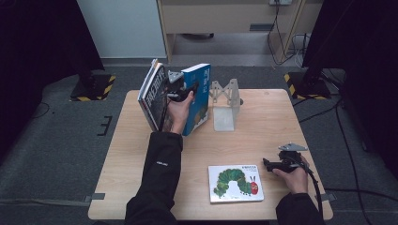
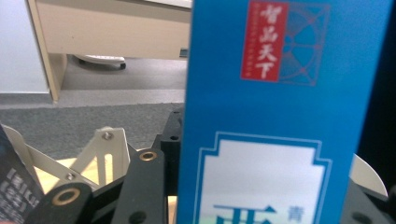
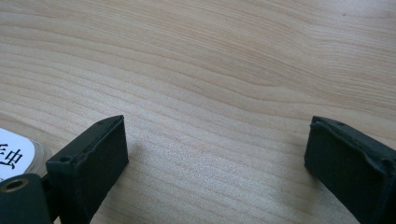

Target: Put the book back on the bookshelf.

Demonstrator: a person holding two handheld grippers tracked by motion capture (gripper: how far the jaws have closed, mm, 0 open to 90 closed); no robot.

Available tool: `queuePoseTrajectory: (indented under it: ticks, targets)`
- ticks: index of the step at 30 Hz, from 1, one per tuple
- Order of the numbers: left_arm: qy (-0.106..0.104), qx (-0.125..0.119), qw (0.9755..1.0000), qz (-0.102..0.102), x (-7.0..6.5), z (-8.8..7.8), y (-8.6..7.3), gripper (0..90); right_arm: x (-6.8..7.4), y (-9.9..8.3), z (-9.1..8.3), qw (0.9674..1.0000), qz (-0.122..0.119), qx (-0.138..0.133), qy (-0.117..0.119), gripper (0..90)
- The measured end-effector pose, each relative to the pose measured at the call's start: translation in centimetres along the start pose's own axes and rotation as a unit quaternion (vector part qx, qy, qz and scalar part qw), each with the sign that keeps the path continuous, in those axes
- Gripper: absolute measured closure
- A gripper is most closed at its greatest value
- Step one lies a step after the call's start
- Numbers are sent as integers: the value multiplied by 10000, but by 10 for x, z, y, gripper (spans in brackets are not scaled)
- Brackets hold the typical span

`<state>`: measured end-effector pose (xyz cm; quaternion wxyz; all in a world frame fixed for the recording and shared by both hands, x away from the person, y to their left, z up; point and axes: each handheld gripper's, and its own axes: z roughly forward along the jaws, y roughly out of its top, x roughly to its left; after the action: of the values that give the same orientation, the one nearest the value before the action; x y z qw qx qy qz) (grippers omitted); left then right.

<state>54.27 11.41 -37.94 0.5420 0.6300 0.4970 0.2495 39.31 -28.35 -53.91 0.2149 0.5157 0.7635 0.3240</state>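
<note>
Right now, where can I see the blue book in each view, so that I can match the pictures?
High view: the blue book stands upright at the table's far left, held by the left gripper, right of the leaning books.
Left gripper view: it rises close, right of centre, between the jaws.
Right gripper view: not in it.
Shared landmark: the pale metal bookend, also low left in the left gripper view.

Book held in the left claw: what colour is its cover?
Blue cover with a red label of white characters near the top; clearest in the left gripper view.
</note>
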Motion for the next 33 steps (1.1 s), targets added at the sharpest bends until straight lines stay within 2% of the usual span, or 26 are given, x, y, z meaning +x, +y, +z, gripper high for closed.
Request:
queuePoseTrajectory:
  ticks: [3, 5, 13, 20, 23, 25, 33]
  targets:
    - [-2, -83, 9999, -70, 0, 0, -4, 594, 0, 0, 0, 10000, -5, 0, 0, 63]
    - [-22, -73, 10000, -36, 0, 0, -4, 593, 0, 0, 0, 10000, -3, 1, 0, 63]
    - [16, 61, 9995, 302, -5, -10, -9, 580, 0, 0, 0, 10000, -11, 11, -3, 63]
    - [54, 81, 9997, 218, -4, -23, -14, 576, 0, 0, 0, 10000, -11, 11, -9, 64]
    - [73, 122, 9994, 321, -6, -29, -17, 576, 0, 0, 0, 10000, -9, 13, -9, 64]
    - [109, 160, 9994, 290, -8, -35, -19, 575, 0, 0, 0, 10000, -3, 10, -10, 64]
    - [54, 128, 9996, 249, -4, -59, -38, 571, 0, 0, 0, 10000, 2, 13, -10, 64]
